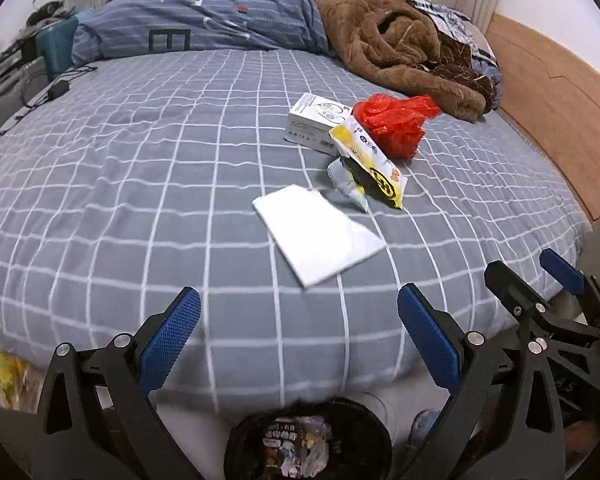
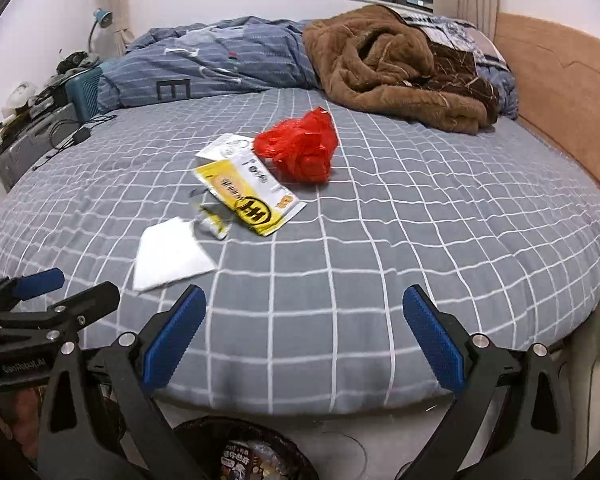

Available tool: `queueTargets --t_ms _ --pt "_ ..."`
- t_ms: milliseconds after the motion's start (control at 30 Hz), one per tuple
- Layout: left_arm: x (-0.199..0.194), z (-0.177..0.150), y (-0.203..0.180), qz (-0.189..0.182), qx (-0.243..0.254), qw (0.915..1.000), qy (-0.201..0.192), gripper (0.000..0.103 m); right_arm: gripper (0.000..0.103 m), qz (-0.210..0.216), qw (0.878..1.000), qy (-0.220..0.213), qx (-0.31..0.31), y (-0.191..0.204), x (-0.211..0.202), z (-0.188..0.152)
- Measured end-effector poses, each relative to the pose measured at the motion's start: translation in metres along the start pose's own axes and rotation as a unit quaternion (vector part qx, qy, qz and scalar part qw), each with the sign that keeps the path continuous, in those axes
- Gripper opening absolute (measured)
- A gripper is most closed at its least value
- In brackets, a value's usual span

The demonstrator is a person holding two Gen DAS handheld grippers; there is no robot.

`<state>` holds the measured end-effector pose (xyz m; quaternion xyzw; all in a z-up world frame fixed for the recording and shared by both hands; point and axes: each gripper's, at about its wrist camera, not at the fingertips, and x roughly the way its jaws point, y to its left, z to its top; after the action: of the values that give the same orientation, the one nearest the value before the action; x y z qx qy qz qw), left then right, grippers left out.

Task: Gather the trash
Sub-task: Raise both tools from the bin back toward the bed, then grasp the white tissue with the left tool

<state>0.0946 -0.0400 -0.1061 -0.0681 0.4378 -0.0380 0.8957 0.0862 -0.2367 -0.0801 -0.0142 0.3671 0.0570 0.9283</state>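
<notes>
Bed sheet (image 1: 140,200): grey, white grid. Plastic bag (image 1: 394,122): red. Wrapper (image 2: 252,196): yellow, white, black. Blanket (image 2: 392,68): brown. Paper (image 1: 320,234): white.

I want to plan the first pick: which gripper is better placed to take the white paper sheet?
Probably left: the white paper sheet lies straight ahead of the open left gripper, but off to the side of the right gripper.

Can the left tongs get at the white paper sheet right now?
Probably yes: the left tongs are open and empty, and the white paper sheet lies flat on the bed straight ahead, nothing between.

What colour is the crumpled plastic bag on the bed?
Red; the right wrist view shows it best.
</notes>
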Motion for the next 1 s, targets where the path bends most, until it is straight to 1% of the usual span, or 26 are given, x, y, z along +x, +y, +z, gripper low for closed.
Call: queueTargets --t_ms 67,233,367,433,467,500,600,667,733,767,800,833,933,967,1000 --pt "0.013 0.008 -0.001 0.002 0.001 1.0 0.003 0.097 0.095 0.006 1.0 0.007 0.007 -0.007 0.012 0.004" --pt "0.044 0.019 -0.004 0.011 0.006 0.9998 0.014 0.097 0.095 0.001 1.0 0.021 0.014 -0.028 0.039 0.01" --pt "0.067 0.031 -0.009 0.019 0.009 0.9997 0.014 0.097 0.095 -0.006 1.0 0.023 0.011 -0.042 0.054 0.024" --pt "0.076 0.035 -0.011 0.016 0.011 0.9997 0.017 0.096 0.095 -0.005 1.0 0.019 0.006 -0.045 0.061 0.034" --pt "0.08 0.036 -0.012 0.015 0.014 0.9996 0.02 0.094 0.095 -0.003 1.0 0.015 0.004 -0.046 0.065 0.041" --pt "0.085 0.035 -0.013 0.019 0.017 0.9994 0.023 0.091 0.095 -0.002 1.0 0.012 -0.001 -0.046 0.069 0.049" --pt "0.095 0.031 -0.019 0.04 0.034 0.9983 0.027 0.09 0.095 0.003 1.0 0.006 -0.007 -0.044 0.082 0.07" --pt "0.099 0.031 -0.021 0.042 0.043 0.9978 0.03 0.086 0.095 0.012 1.0 0.006 -0.006 -0.039 0.094 0.086" --pt "0.101 0.031 -0.019 0.037 0.038 0.9981 0.031 0.081 0.095 0.021 1.0 0.009 -0.006 -0.032 0.106 0.098" --pt "0.101 0.032 -0.019 0.037 0.038 0.9981 0.031 0.077 0.095 0.024 1.0 0.01 -0.009 -0.028 0.111 0.103" --pt "0.102 0.033 -0.018 0.037 0.039 0.9981 0.03 0.069 0.095 0.023 1.0 0.008 -0.01 -0.025 0.116 0.107" --pt "0.102 0.034 -0.018 0.037 0.037 0.9982 0.028 0.064 0.095 0.024 1.0 0.009 -0.01 -0.023 0.119 0.11" --pt "0.099 0.037 -0.015 0.034 0.034 0.9985 0.025 0.041 0.095 0.027 0.999 0.014 -0.009 -0.016 0.13 0.122" --pt "0.099 0.038 -0.013 0.034 0.034 0.9985 0.024 0.037 0.095 0.025 1.0 0.015 -0.008 -0.015 0.134 0.125" --pt "0.098 0.04 -0.013 0.035 0.035 0.9985 0.024 0.028 0.095 0.023 1.0 0.018 -0.006 -0.014 0.137 0.128"
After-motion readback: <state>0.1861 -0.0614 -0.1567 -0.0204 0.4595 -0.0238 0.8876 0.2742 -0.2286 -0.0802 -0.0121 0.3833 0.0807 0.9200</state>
